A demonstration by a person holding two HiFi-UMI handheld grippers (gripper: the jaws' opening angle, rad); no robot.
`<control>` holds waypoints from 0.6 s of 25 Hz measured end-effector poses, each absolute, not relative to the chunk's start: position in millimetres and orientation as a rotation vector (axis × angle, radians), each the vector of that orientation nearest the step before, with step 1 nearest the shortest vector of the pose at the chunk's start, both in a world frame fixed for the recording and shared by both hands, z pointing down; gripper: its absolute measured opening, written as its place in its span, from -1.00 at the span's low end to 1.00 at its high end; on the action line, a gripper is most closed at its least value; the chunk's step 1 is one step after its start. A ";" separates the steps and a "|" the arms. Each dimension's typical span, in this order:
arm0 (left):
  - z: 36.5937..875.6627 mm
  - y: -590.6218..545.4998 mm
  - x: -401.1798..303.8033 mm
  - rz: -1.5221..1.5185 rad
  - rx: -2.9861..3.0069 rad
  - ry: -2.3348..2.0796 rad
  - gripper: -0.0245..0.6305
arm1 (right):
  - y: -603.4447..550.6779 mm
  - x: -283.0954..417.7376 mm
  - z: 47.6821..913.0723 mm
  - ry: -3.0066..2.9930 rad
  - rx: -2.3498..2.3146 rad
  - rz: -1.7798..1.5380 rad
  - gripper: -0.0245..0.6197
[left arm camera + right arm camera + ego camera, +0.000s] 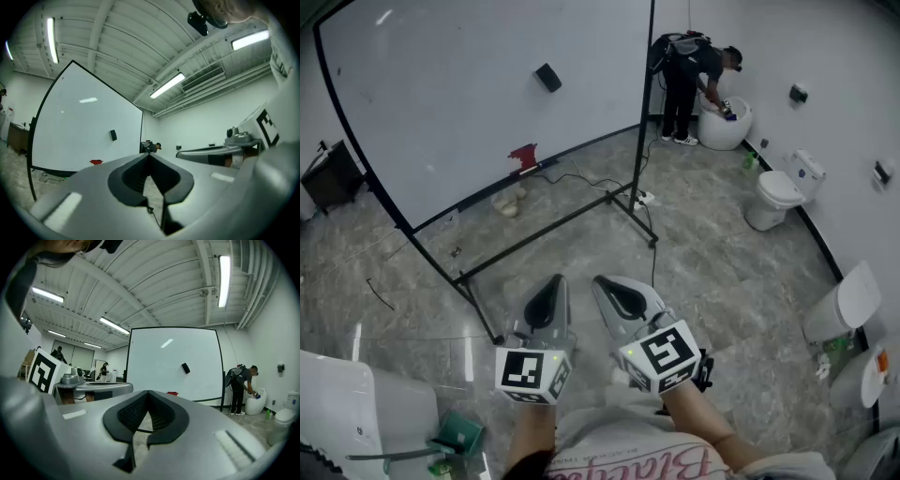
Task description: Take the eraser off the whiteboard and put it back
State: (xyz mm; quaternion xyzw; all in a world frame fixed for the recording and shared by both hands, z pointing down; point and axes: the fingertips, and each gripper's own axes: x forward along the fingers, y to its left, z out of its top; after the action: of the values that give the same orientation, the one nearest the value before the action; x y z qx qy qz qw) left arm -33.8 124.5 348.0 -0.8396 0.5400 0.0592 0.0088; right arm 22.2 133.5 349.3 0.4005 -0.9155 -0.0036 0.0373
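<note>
Head view: eraser on whiteboard, far ahead of left tongs, right tongs; both closed, empty.

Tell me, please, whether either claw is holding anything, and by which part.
Nothing is held: left claw and right claw are shut, empty; eraser on whiteboard.

I read a grey marbled floor filling the centre of the frame. Standing directly on it are the whiteboard stand at centre left, a white toilet at right, and a person at upper right.
</note>
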 end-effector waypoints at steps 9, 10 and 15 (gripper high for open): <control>349.5 113.0 -20.8 0.182 -2.646 1.657 -0.93 | 122.5 31.2 347.9 -2.818 1.230 -0.023 -0.92; 349.8 111.7 -19.2 0.180 -2.648 1.657 -0.93 | 121.0 32.3 347.8 -2.819 1.227 -0.021 -0.92; 352.4 103.8 -16.9 0.173 -2.641 1.683 -0.93 | 110.6 37.4 348.6 -2.822 1.235 -0.030 -0.92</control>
State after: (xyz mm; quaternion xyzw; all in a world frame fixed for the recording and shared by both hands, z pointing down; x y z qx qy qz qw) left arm -16.9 103.8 352.4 -0.8421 0.5366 0.0551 0.0025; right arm 37.4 110.6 348.6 0.4008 -0.9156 -0.0096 0.0303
